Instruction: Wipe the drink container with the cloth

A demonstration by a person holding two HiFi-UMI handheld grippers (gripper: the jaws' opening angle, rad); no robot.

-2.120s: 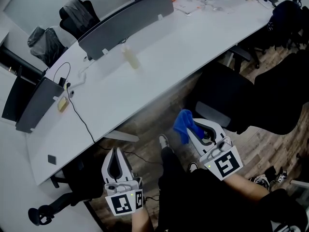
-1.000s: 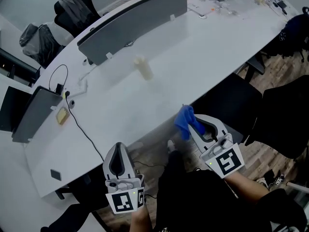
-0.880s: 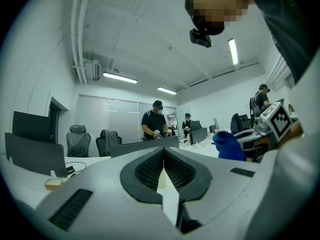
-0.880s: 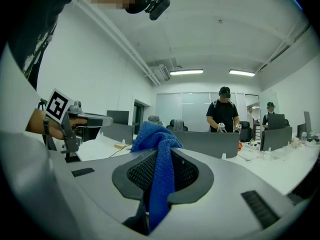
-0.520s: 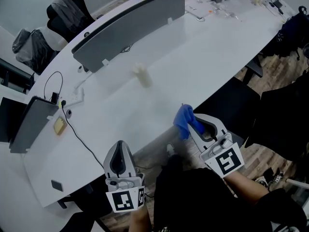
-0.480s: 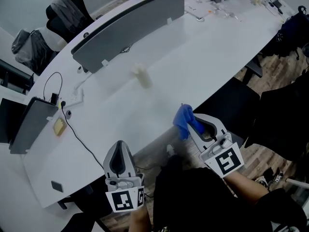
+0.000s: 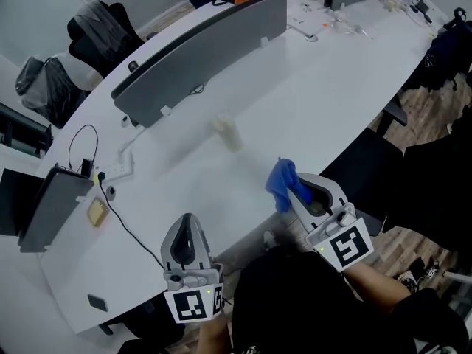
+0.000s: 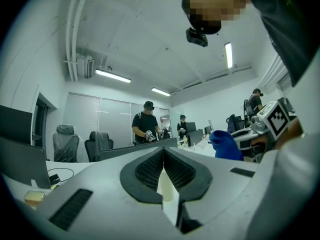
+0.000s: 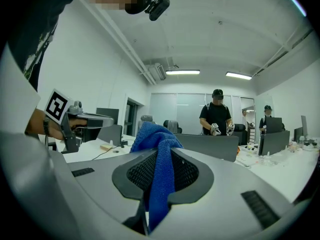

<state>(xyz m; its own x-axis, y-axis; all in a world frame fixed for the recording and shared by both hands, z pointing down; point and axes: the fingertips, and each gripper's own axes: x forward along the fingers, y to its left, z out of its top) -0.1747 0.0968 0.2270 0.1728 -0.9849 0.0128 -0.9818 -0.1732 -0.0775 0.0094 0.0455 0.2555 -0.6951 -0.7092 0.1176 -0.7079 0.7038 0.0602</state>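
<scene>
I have not started wiping yet. The drink container (image 7: 228, 133) stands alone near the middle of the white table (image 7: 332, 87), a bit above the center of the head view. It is a small pale bottle. Nothing touches it, and it is well apart from both of my tongs.

My right tongs (image 7: 292, 189) sit at the lower right of the head view, by the near edge of the table. They are clamped on the blue cloth (image 7: 281, 184). The right gripper view shows the cloth pinched between the two jaws, with a bunch of it sticking up over the tips. So the cloth is ready.

My left tongs (image 7: 186, 223) are at the lower left of the head view. Their jaws are pressed together and hold nothing.

I think what is left is almost everything: reach the bottle, hold it steady, and rub it with the cloth.

I cannot read any words. The bottle is too blurry to show a label, if it has one. Each cube (image 7: 193, 306) on my tongs shows only a black and white square pattern, not letters.
</scene>
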